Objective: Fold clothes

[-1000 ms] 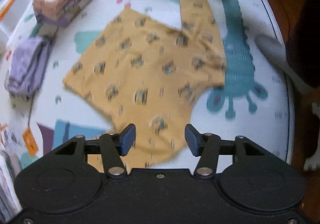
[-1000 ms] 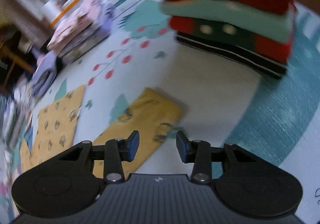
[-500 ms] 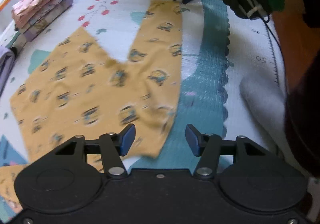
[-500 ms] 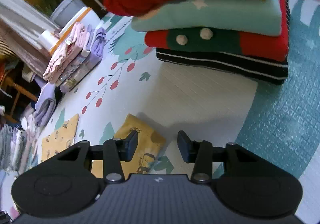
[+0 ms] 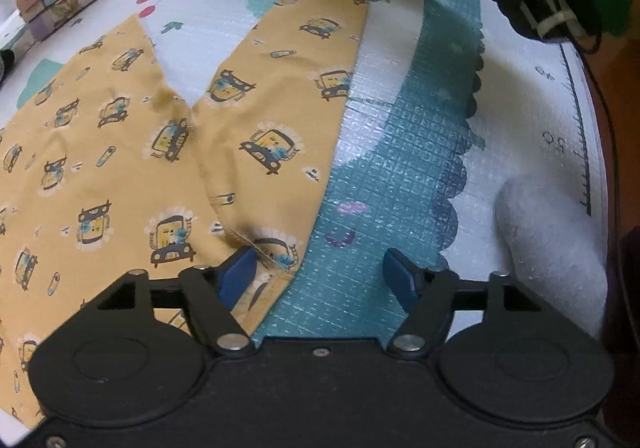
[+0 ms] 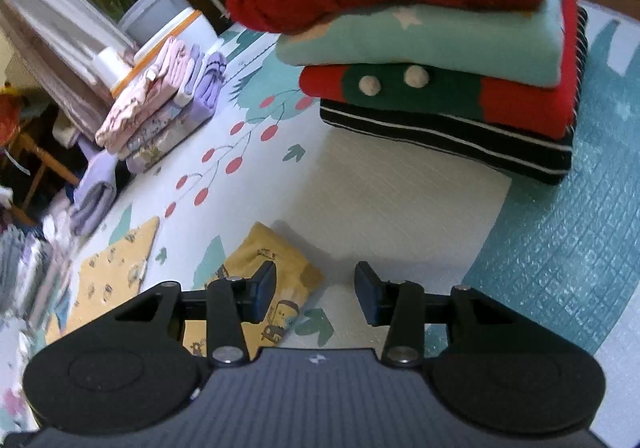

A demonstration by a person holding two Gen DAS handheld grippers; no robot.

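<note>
My left gripper (image 5: 319, 273) is spread wide and holds nothing; it sits low over the waist corner of the yellow trousers (image 5: 168, 152), with one blue pad over the hem and the other over the teal print of the play mat (image 5: 400, 168). The trousers lie flat on the mat, legs splayed apart. My right gripper (image 6: 316, 294) is also spread and empty, at the far cuff of the leg (image 6: 280, 268), one pad over the cloth and the other over bare mat. A stack of folded sweaters (image 6: 440, 68) stands just ahead; a pastel folded pile (image 6: 160, 116) lies off to the left.
</note>
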